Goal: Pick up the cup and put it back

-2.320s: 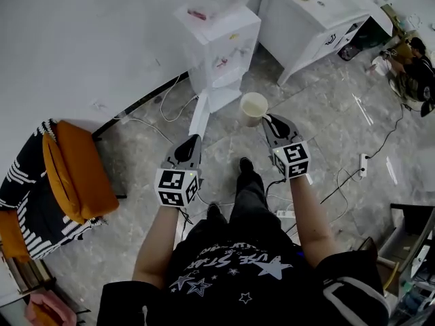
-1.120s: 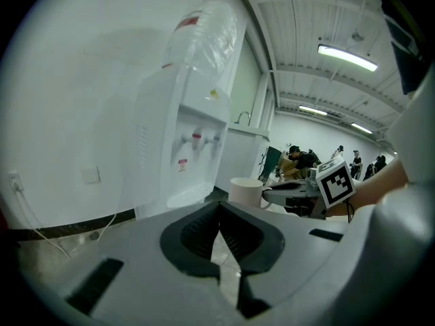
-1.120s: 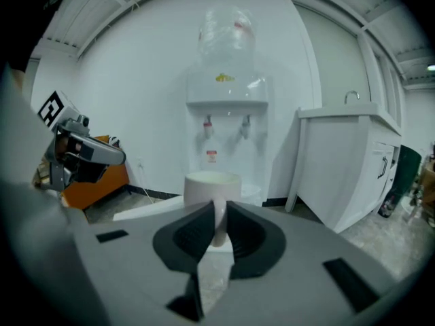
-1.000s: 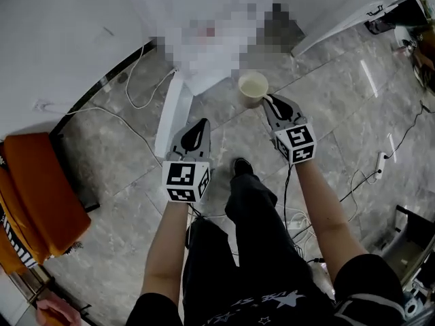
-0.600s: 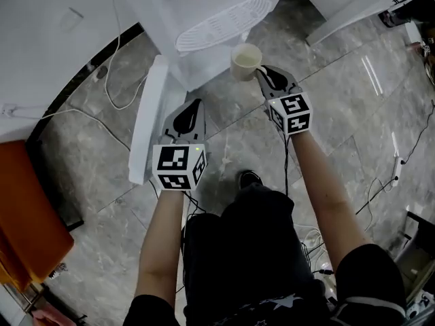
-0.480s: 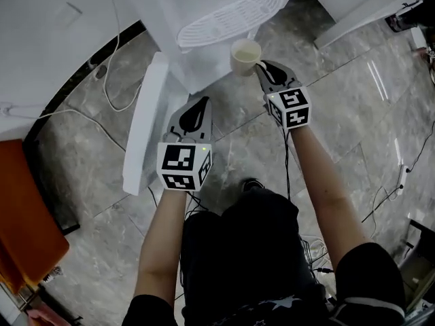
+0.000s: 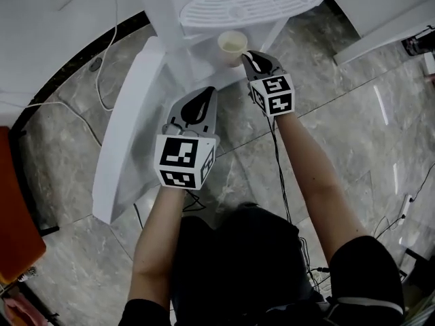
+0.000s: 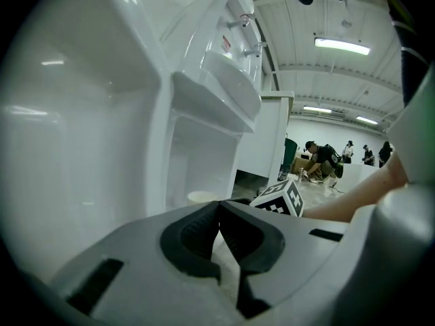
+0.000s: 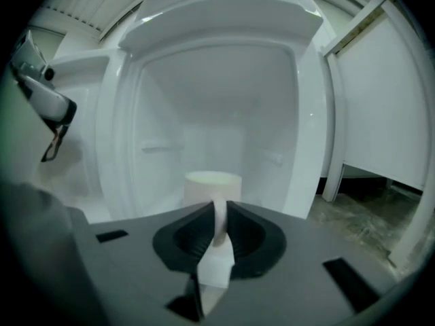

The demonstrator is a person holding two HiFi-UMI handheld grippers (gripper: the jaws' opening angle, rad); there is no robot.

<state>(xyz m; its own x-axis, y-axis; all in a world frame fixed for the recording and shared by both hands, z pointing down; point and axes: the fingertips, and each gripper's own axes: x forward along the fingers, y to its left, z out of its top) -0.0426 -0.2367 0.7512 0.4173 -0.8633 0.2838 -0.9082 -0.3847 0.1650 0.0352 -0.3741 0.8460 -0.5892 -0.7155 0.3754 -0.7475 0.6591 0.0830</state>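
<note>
Bottom of head view: person's dark trousers (image 7: 238, 263), both forearms reaching up-frame. Left gripper (image 7: 198, 104) is left of centre, over the grey stone floor (image 7: 340, 148). In the left gripper view its jaws are pressed together tip to tip with nothing between them. It hangs free, just beside the open white cabinet door (image 7: 126, 134) on frame left.

Right gripper (image 7: 253, 58) is further up-frame, right of centre. In the right gripper view its jaws are nearly closed, clamped on the handle (image 9: 219, 217) of the cup (image 7: 232, 44).

The cup is a white mug, upright with its mouth up, at upper centre of the head view, just under the round drip tray (image 7: 251, 0) of the water dispenser (image 7: 177, 19). The right gripper view puts it at the mouth of the dispenser's lower compartment (image 9: 217, 128). Can't tell whether the base touches the compartment floor.

An orange chair (image 7: 15, 202) is at the left edge, well apart from the rest.
</note>
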